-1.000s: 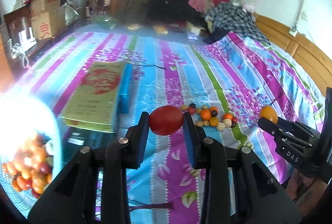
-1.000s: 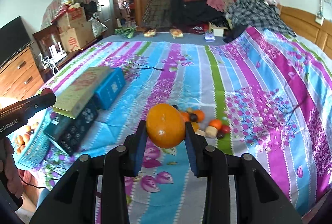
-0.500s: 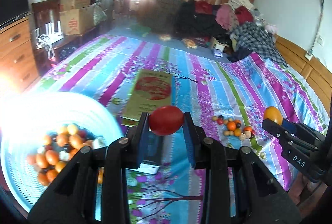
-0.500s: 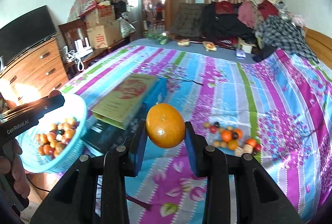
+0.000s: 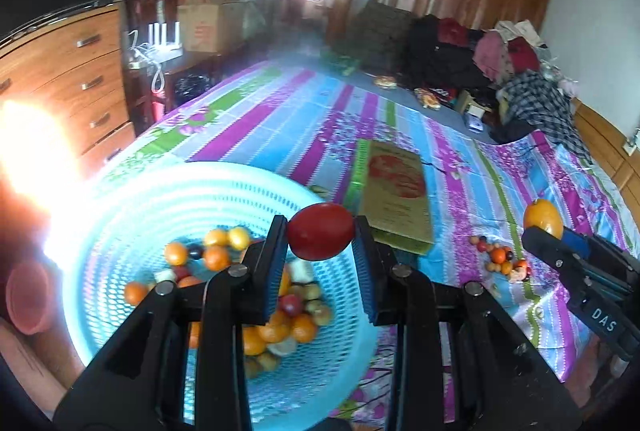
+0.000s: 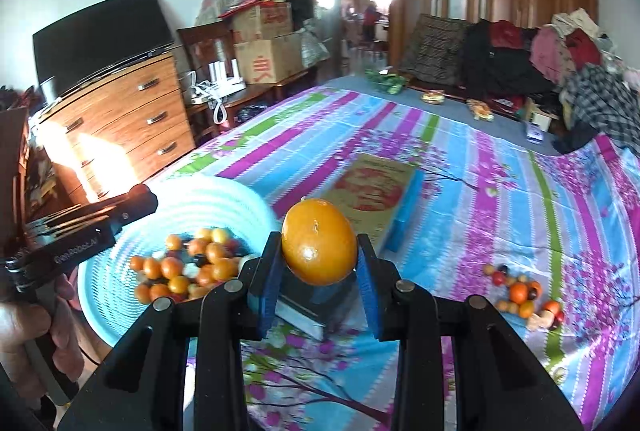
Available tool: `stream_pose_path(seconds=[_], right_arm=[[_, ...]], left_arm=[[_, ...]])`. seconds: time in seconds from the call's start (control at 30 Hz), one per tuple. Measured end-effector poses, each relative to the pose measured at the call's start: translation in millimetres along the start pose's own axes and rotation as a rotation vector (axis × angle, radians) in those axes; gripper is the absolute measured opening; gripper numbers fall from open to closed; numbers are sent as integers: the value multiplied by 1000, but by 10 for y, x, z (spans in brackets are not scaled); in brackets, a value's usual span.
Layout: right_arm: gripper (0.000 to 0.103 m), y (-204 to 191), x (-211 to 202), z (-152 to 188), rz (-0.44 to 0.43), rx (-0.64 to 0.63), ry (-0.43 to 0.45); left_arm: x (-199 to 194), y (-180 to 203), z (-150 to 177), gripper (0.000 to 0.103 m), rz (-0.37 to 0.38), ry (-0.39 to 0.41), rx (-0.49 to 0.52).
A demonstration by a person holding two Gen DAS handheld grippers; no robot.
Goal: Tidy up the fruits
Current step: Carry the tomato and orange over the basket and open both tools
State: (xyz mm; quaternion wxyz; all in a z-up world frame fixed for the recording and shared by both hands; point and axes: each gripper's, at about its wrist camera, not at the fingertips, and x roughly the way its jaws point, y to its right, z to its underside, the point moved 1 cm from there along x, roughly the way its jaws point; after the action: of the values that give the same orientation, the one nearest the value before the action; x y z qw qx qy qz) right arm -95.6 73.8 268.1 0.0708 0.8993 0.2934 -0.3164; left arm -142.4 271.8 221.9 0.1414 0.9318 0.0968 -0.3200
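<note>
My left gripper (image 5: 320, 237) is shut on a red tomato (image 5: 321, 236) and holds it above the near right part of a light blue basket (image 5: 132, 199) with several small fruits in it. My right gripper (image 6: 319, 247) is shut on an orange (image 6: 319, 241) and holds it above the bed, right of the basket (image 6: 236, 193). The right gripper with its orange (image 5: 543, 217) also shows at the right of the left wrist view. A small heap of loose fruits (image 5: 500, 257) lies on the striped bedspread; it also shows in the right wrist view (image 6: 520, 289).
A flat yellow-green box (image 5: 394, 197) on a blue box (image 6: 406, 217) lies mid-bed, with a dark box (image 6: 316, 305) below the orange. A wooden dresser (image 6: 120, 111) and cartons stand left; clothes (image 6: 540, 59) pile up at the far end.
Both grippers have swung left with their fruits. The basket has come under the left gripper and nearer the right one. The loose heap has slid to the right in both views.
</note>
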Motion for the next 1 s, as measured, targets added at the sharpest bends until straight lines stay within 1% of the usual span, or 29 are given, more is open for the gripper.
stream_pose_path(seconds=[0.17, 0.4, 0.53, 0.73, 0.83, 1.0], right_arm=[[39, -327, 171, -46, -52, -31, -25], [39, -699, 481, -52, -117, -71, -100], [39, -814, 646, -43, -148, -80, -154], [39, -890, 899, -24, -165, -79, -229], [39, -927, 995, -12, -166, -83, -248], [39, -976, 1146, 34, -170, -93, -288]], left_arm=[[7, -250, 47, 33, -35, -19, -22], [24, -569, 112, 33, -79, -59, -56], [21, -710, 155, 33, -89, -84, -75], [3, -823, 194, 33, -102, -107, -80], [9, -907, 216, 33, -114, -120, -86], [96, -1033, 269, 33, -126, -173, -105]])
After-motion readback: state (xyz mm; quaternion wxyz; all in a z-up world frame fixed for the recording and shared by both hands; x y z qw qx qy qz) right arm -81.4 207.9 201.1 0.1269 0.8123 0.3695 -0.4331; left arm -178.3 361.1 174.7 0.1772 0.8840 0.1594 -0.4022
